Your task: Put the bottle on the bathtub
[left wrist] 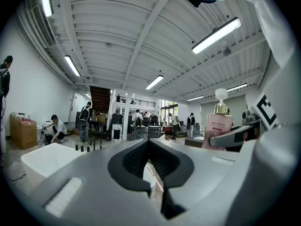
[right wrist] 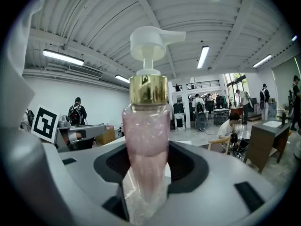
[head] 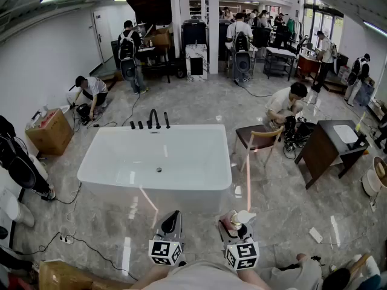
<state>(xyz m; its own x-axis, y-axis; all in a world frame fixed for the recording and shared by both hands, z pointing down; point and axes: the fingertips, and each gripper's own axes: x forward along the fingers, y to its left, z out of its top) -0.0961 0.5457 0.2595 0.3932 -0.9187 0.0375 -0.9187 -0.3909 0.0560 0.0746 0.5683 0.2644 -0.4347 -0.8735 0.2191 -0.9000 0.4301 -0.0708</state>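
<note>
Grey left gripper (head: 172, 221) has its jaws pressed together on nothing and sits just short of the white bathtub's (head: 124, 185) near wall. It's probably idle because this carry needs one hand only. To its right, the right gripper (head: 232, 227) is clamped on the lower body of the pink pump bottle (right wrist: 146, 140), in the air near the tub's front right corner and not yet on it. Bottle's long axis is upright, likely for a straight set-down on the rim, with white pump on top and spout pointing right in the right gripper view.
</note>
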